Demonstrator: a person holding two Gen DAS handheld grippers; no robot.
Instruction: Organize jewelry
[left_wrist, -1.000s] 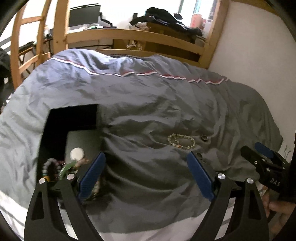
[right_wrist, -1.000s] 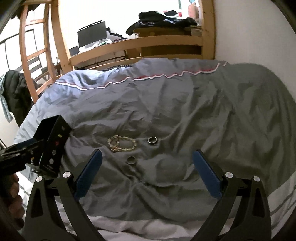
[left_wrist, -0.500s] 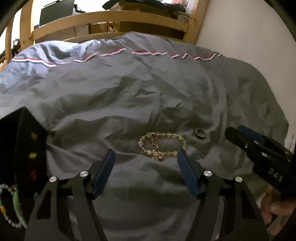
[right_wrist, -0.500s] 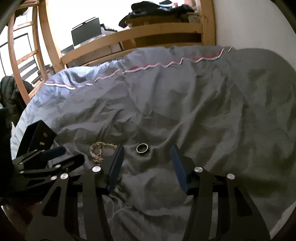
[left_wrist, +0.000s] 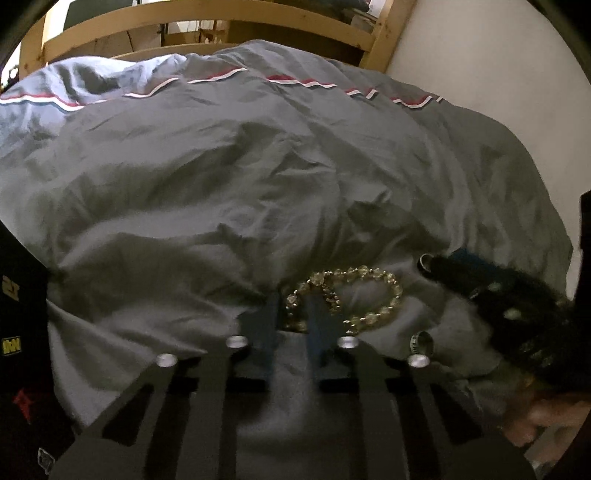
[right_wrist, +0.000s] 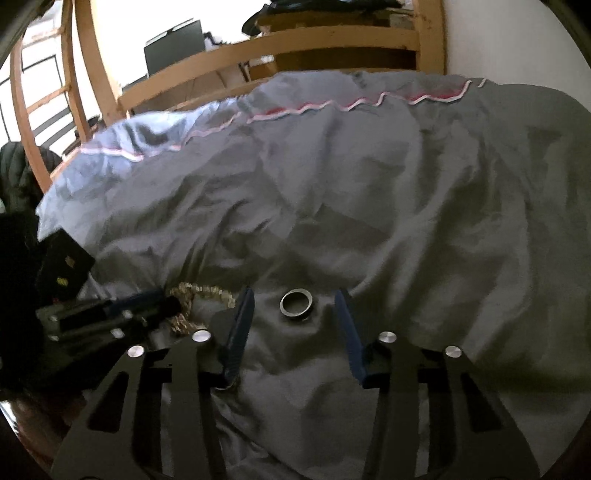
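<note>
A pale beaded bracelet (left_wrist: 354, 295) lies on the grey duvet (left_wrist: 258, 184). My left gripper (left_wrist: 293, 314) has its blue fingers nearly closed around the bracelet's left end. A silver ring (right_wrist: 296, 303) lies on the duvet between the open blue fingers of my right gripper (right_wrist: 295, 317). That ring also shows in the left wrist view (left_wrist: 425, 263), at the right gripper's tip. A second ring (left_wrist: 422, 341) lies nearer, just right of the left gripper. The bracelet also shows in the right wrist view (right_wrist: 207, 293), with the left gripper (right_wrist: 168, 304) at it.
A black jewelry box (right_wrist: 64, 271) stands at the left on the duvet; its side fills the left edge of the left wrist view (left_wrist: 18, 350). A wooden bed rail (right_wrist: 280, 51) and a white wall (left_wrist: 498, 74) bound the bed.
Both grippers have moved down and forward to the duvet. The left fingers have narrowed onto the bracelet's end. The right fingers have narrowed and now straddle the ring.
</note>
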